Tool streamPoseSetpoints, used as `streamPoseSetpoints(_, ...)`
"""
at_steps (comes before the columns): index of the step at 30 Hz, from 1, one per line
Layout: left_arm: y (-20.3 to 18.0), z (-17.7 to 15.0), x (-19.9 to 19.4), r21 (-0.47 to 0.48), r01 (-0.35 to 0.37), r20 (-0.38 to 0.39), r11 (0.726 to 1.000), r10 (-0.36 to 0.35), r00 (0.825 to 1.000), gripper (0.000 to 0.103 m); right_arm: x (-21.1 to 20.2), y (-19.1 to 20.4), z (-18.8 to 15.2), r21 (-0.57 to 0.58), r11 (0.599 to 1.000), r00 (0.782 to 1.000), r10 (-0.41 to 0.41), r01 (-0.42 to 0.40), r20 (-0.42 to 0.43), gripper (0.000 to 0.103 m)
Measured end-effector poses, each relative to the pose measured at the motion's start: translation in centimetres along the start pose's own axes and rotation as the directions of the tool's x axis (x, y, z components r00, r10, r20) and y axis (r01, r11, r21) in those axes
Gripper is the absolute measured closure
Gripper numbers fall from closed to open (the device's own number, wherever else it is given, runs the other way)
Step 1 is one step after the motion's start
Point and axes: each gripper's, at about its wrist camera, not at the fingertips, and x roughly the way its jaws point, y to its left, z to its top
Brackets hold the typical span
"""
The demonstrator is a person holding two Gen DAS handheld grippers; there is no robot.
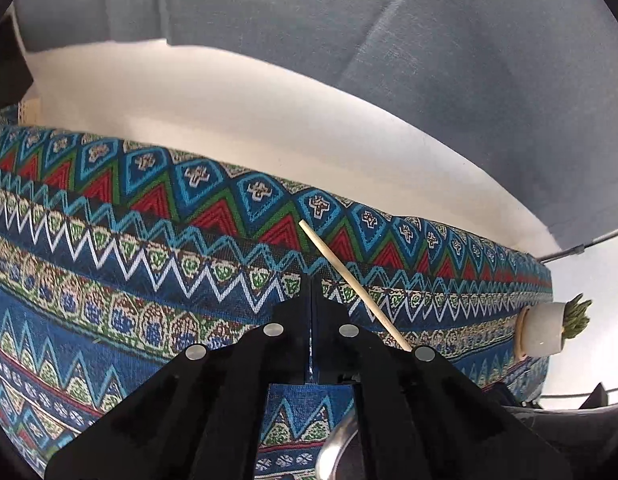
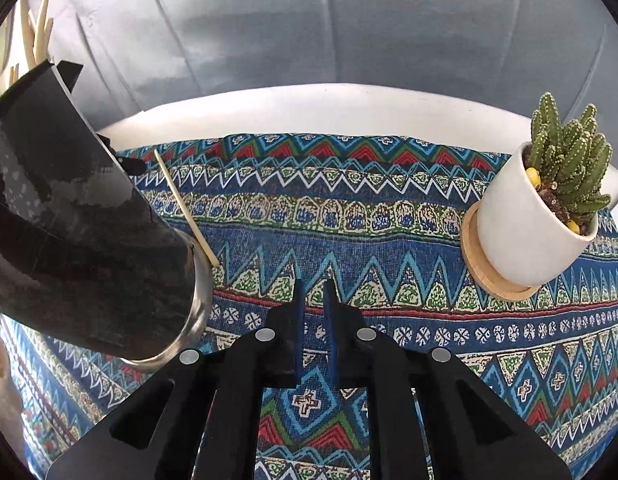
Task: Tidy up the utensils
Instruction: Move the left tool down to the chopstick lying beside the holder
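A thin wooden chopstick (image 1: 351, 282) lies slanted on the patterned cloth (image 1: 157, 264). My left gripper (image 1: 312, 280) is shut just left of the chopstick, with nothing between its fingers. The chopstick's near end runs under the right finger's linkage. In the right wrist view the same chopstick (image 2: 185, 208) lies at the left, beside a dark glossy cylinder with a steel rim (image 2: 195, 300). The left gripper's tip (image 2: 133, 166) pokes out from behind that cylinder. My right gripper (image 2: 313, 286) hangs over the cloth (image 2: 389, 240), its jaws a narrow gap apart with nothing in them.
A cactus in a white pot (image 2: 525, 224) stands on a wooden coaster at the right; the same pot (image 1: 543, 330) shows at the right edge of the left wrist view. A white table edge (image 2: 309, 108) and grey upholstery (image 2: 269, 32) lie beyond the cloth. A curved steel rim (image 1: 337, 440) shows under the left gripper.
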Motion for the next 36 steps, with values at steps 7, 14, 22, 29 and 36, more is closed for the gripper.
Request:
streamPoseSetpoints(7, -2.8, 0.3, -0.5, 0.021, -0.019, 0.052, 1.0, 0.018, 0.999, 0.059, 0.6, 0.5, 0.0, -0.029, 1.0, 0.999, -0.012, 0.012, -0.03, 0.063)
streamPoseSetpoints(14, -5.6, 1.0, 1.0, 0.096, -0.122, 0.048, 0.988, 0.118, 0.992, 0.05, 2.3, 0.8, 0.4, -0.085, 0.992, 0.994, -0.095, 0.091, -0.045, 0.054)
streamPoseSetpoints(22, -9.1, -0.2, 2.2, 0.246, -0.291, 0.11, 0.924, 0.272, 0.956, 0.079, 2.1, 1.0, 0.1, -0.117, 0.989, 0.996, -0.09, 0.087, -0.019, 0.065)
streamPoseSetpoints(29, -4.2, -1.1, -0.8, 0.199, -0.183, 0.05, 0.963, 0.176, 0.983, 0.103, 2.0, 0.7, 0.0, -0.119, 0.988, 0.994, -0.105, 0.101, -0.021, 0.086)
streamPoseSetpoints(36, -1.0, -4.7, -3.7, 0.187, -0.144, 0.031, 0.972, 0.14, 0.99, 0.103, 0.6, 0.8, 0.3, -0.125, 0.987, 0.995, -0.102, 0.101, -0.001, 0.085)
